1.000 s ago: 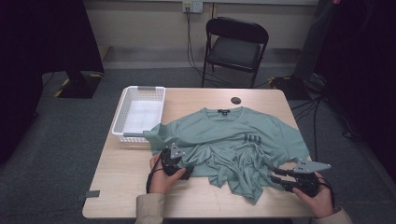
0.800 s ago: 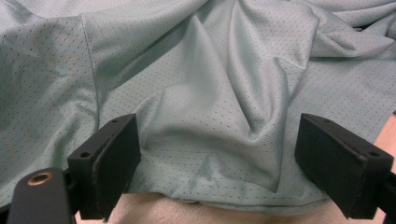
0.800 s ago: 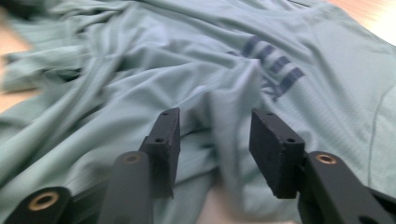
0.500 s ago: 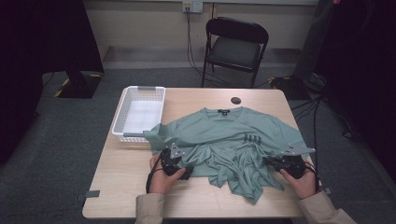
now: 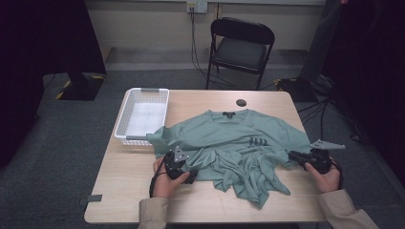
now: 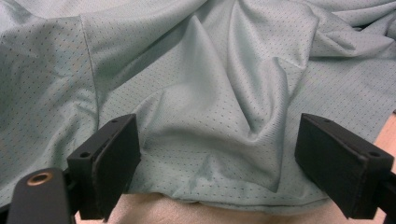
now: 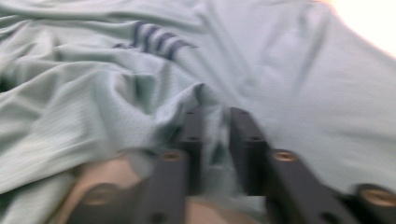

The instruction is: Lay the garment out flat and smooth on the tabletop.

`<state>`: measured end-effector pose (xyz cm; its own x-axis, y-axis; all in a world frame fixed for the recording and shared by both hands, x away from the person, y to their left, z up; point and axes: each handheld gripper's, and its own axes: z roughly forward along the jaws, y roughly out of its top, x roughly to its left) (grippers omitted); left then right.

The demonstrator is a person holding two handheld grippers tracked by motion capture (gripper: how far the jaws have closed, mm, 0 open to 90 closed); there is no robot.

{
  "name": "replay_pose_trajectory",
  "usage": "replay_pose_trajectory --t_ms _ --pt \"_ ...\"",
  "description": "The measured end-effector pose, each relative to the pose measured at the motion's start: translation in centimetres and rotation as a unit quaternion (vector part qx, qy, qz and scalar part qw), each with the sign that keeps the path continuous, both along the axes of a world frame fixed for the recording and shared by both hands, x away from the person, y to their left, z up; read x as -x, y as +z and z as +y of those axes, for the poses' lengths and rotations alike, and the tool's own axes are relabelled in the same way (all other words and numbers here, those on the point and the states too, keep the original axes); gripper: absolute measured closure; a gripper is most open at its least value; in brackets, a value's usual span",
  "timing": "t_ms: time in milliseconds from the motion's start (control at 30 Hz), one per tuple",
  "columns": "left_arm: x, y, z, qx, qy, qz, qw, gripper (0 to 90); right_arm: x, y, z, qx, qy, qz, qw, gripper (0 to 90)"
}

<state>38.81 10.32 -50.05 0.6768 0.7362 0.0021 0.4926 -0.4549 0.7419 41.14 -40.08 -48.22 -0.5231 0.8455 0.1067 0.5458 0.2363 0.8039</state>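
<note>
Teal T-shirt (image 5: 239, 143) spread rumpled on table (image 5: 114, 191). Left gripper (image 6: 219, 158) gaping wide astride a raised fold, pinching nothing. Right gripper (image 7: 215, 140) nearly closed on a thin hem fold, jaws just reopened slightly. Risk: fabric slipping free under pull, or several layers bunching between left fingers.
</note>
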Motion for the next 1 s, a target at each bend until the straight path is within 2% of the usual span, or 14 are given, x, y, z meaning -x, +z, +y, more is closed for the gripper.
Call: replay_pose_trajectory --t_ms 33,100,200,267,300,333,433,633,700,800,833,933,1000 --pt "0.0 0.0 0.0 0.000 0.000 0.000 1.0000 13.6 0.1 0.1 -0.2 0.002 -0.010 -0.003 0.9999 71.8" --pt "0.0 0.0 0.0 0.000 0.000 0.000 1.0000 13.6 0.7 0.6 -0.2 -0.010 -0.006 -0.017 0.9998 68.1" --pt "0.0 0.0 0.0 0.000 0.000 0.000 1.0000 13.6 1.9 1.5 0.7 -0.015 0.020 -0.039 0.9989 64.2" --pt "0.0 0.0 0.0 0.000 0.000 0.000 1.0000 13.6 2.6 1.9 1.8 -0.014 0.049 -0.049 0.9975 62.4" --pt "0.0 0.0 0.0 0.000 0.000 0.000 1.0000 13.6 2.6 1.9 1.8 -0.014 0.049 -0.049 0.9975 62.4" --pt "0.0 0.0 0.0 0.000 0.001 0.000 1.0000 13.6 3.1 2.0 3.1 0.002 0.067 -0.053 0.9964 58.3" --pt "0.0 0.0 0.0 0.000 0.000 0.000 1.0000 13.5 3.2 1.8 4.2 0.009 0.072 -0.061 0.9955 56.5" --pt "0.0 0.0 0.0 0.000 0.000 0.000 1.0000 13.5 2.9 1.4 6.5 0.034 0.106 -0.067 0.9915 50.7" --pt "0.0 0.0 0.0 -0.001 0.000 0.000 1.0000 13.5 2.6 1.1 7.1 0.047 0.104 -0.060 0.9916 50.8" --pt "0.0 0.0 0.0 0.000 0.000 0.000 1.0000 13.5 1.9 0.6 7.2 0.061 0.084 -0.053 0.9931 52.7" --pt "0.0 0.0 0.0 -0.001 0.000 0.000 1.0000 13.5 1.7 0.5 7.0 0.058 0.082 -0.048 0.9938 55.6" --pt "0.0 0.0 0.0 0.000 0.000 0.000 1.0000 13.5 1.7 -0.1 6.9 0.070 0.106 -0.034 0.9913 75.6" --pt "0.0 0.0 0.0 0.000 0.000 0.000 1.0000 13.5 2.2 -0.2 6.8 0.073 0.115 -0.039 0.9899 84.0"
